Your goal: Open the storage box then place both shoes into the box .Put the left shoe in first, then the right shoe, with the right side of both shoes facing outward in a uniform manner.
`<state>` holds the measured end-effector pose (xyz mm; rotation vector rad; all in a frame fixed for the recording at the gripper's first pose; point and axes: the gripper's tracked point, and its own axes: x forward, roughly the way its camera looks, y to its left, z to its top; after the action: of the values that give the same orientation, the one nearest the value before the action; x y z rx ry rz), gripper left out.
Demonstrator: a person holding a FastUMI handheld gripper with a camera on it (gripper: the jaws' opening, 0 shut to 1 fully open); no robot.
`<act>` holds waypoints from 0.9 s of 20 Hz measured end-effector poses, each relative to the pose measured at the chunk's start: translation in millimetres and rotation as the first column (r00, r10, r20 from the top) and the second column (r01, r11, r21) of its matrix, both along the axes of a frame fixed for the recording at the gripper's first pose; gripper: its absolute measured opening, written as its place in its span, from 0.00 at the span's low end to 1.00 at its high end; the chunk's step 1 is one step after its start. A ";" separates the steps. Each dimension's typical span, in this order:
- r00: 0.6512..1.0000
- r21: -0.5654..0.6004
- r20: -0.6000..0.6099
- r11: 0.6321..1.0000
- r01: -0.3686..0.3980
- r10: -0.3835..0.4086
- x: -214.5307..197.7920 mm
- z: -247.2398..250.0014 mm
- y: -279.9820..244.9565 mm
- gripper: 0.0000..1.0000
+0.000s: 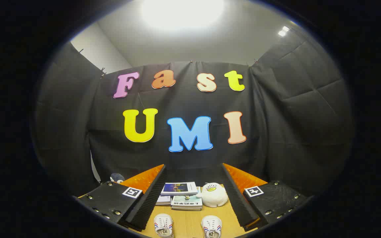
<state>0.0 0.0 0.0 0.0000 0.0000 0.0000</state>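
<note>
Gripper view looks across a pale wooden tabletop (190,224), with the gripper (193,172) held above it, its two ribbed fingers (147,201) spread wide apart and holding nothing. Two small white canvas shoes with red and blue side stripes lie on that tabletop between the fingers, one shoe (163,225) beside the left-hand finger and the other shoe (211,226) near the right-hand one, well apart from each other. Beyond the shoes, further along the tabletop, sits a stack of books (180,195), with a round white plush duck toy (214,195) just beside the stack.
</note>
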 end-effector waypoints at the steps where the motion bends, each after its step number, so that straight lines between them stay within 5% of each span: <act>1: 1.000 0.002 -0.001 1.000 -0.005 0.005 0.1 0.5 3.8 0.97; 18: 1.000 0.004 -0.005 1.000 -0.013 0.013 7.0 -5.7 23.4 0.97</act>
<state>7.0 23.4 -5.7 0.0036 0.0047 0.0127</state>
